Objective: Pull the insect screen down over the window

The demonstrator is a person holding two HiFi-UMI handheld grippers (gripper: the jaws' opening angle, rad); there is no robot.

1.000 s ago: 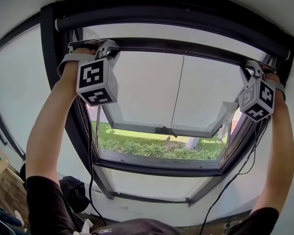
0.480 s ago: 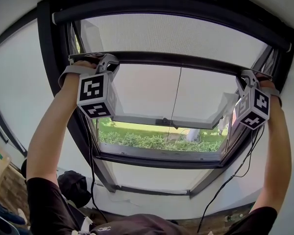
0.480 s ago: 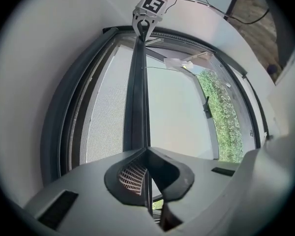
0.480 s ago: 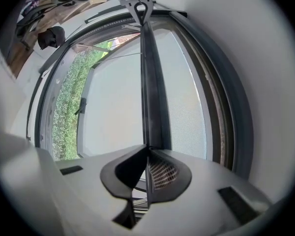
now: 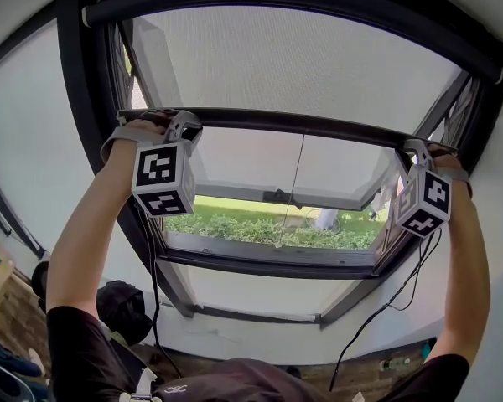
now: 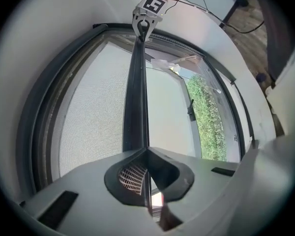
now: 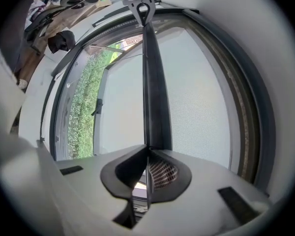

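The insect screen's grey mesh hangs from the dark roller box at the window's top and covers the upper part of the opening. Its dark pull bar runs across the frame. My left gripper is shut on the bar's left end, my right gripper on its right end. In the left gripper view the bar runs from my left gripper to the right gripper. The right gripper view mirrors it: bar, right gripper, mesh.
Below the bar a window sash stands tilted outward, with a green hedge beyond it. Black cables hang from the grippers. A dark bag lies on the floor at lower left.
Both grippers have come down together with the pull bar. More mesh now shows between the roller box and the bar.
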